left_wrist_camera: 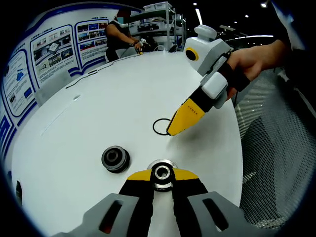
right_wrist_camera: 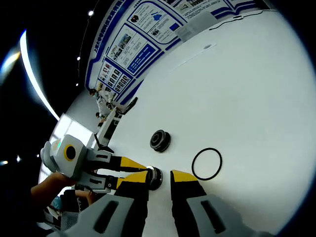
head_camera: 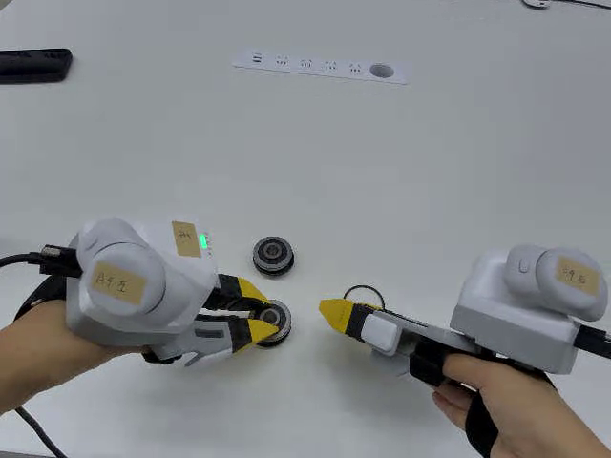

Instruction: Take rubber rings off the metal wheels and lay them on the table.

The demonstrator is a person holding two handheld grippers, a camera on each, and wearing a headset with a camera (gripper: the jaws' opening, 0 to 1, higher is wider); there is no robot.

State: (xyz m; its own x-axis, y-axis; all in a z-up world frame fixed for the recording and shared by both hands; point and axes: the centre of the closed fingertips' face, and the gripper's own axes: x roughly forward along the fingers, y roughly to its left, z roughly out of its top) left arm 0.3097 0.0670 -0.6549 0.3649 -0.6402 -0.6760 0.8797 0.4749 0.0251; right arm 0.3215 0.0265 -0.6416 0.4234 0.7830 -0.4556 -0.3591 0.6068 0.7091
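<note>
My left gripper (head_camera: 256, 318) (left_wrist_camera: 162, 178) is shut on a small metal wheel (head_camera: 275, 320) (left_wrist_camera: 162, 173) that rests on the white table; its rim looks bare and silvery. A second wheel (head_camera: 273, 256) (left_wrist_camera: 115, 159) (right_wrist_camera: 160, 140) with a black rubber ring around it lies just beyond. One loose black rubber ring (head_camera: 364, 295) (left_wrist_camera: 161, 127) (right_wrist_camera: 207, 163) lies flat on the table. My right gripper (head_camera: 334, 314) (left_wrist_camera: 174, 130) (right_wrist_camera: 159, 178) hovers beside that ring, pointing at the held wheel (right_wrist_camera: 154, 177), with a narrow gap between its jaws and nothing in it.
A white power strip (head_camera: 322, 68) lies at the far middle of the table, a black flat object (head_camera: 33, 65) at the far left. The table edge (left_wrist_camera: 237, 148) runs close behind the right gripper. People stand far off (left_wrist_camera: 118, 32).
</note>
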